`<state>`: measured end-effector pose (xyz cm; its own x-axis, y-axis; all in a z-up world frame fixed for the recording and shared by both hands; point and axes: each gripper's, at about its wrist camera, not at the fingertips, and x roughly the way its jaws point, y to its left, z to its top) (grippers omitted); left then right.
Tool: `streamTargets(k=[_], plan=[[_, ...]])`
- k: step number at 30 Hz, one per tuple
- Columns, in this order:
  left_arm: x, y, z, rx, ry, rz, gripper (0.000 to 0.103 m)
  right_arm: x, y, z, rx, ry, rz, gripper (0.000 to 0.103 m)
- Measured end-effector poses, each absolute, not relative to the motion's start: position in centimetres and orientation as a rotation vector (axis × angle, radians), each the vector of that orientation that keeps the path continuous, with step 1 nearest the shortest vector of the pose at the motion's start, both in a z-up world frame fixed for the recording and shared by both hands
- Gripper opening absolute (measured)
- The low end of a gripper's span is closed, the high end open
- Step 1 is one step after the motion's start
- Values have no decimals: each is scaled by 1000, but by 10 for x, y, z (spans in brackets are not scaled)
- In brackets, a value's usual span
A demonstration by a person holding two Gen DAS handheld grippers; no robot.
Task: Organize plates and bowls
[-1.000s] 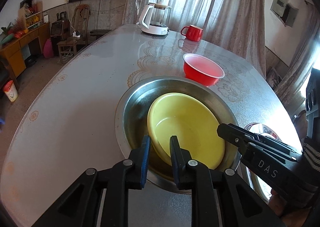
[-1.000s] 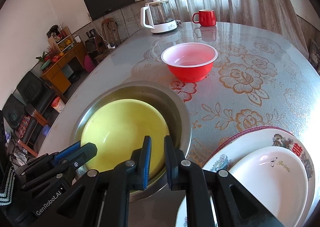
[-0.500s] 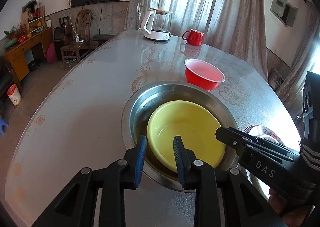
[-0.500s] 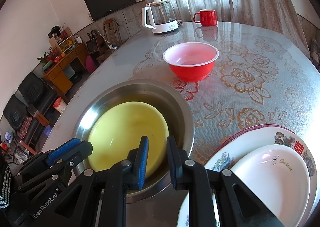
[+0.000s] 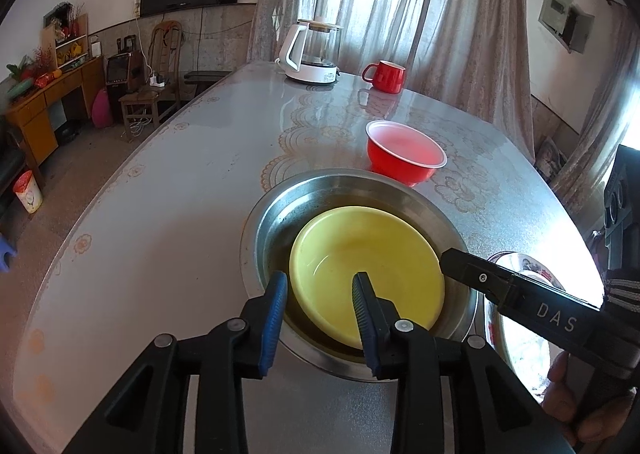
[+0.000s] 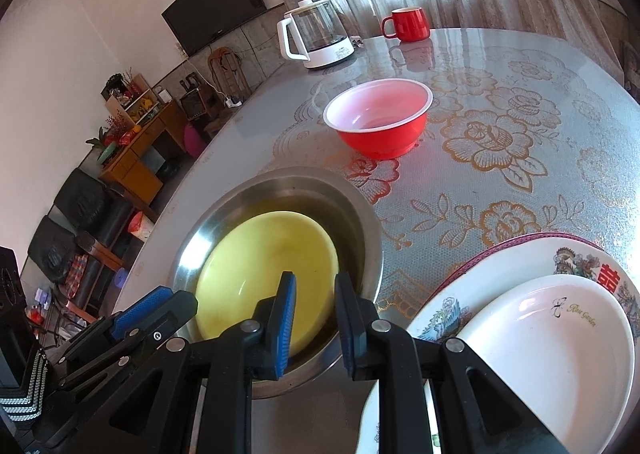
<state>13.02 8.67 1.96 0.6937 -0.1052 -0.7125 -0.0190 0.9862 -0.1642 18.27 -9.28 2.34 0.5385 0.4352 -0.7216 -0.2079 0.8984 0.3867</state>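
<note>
A yellow bowl (image 5: 360, 254) (image 6: 264, 266) lies flat inside a wide steel basin (image 5: 280, 213) (image 6: 360, 221) near the table's front. My left gripper (image 5: 320, 294) hangs over the bowl's near rim. Its jaws are opening, and the pads stand clear on either side of the rim. My right gripper (image 6: 316, 294) hovers over the right side of the bowl and basin, narrowly open and gripping nothing. It also shows from the side in the left wrist view, right gripper (image 5: 456, 264). A red bowl (image 5: 404, 153) (image 6: 380, 121) stands just behind the basin.
To the right of the basin, a white dish (image 6: 552, 342) rests on a patterned plate (image 6: 520, 258). A glass kettle (image 5: 316, 49) and a red mug (image 5: 386, 75) stand at the far end. The table's left edge (image 5: 100, 189) drops to the floor.
The yellow bowl has gone from tilted, with its near rim between the fingers, to lying flat in the basin. Both pairs of jaws have widened.
</note>
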Motion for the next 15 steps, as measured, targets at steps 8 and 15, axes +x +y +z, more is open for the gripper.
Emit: streamTargets(k=[8,15], plan=[[131,83,24,-152,793,-57,42,190,-110,33,325,915,386,25],[132,79,29,-128,785,-58,48,197,-127,39,367,898,379,35]])
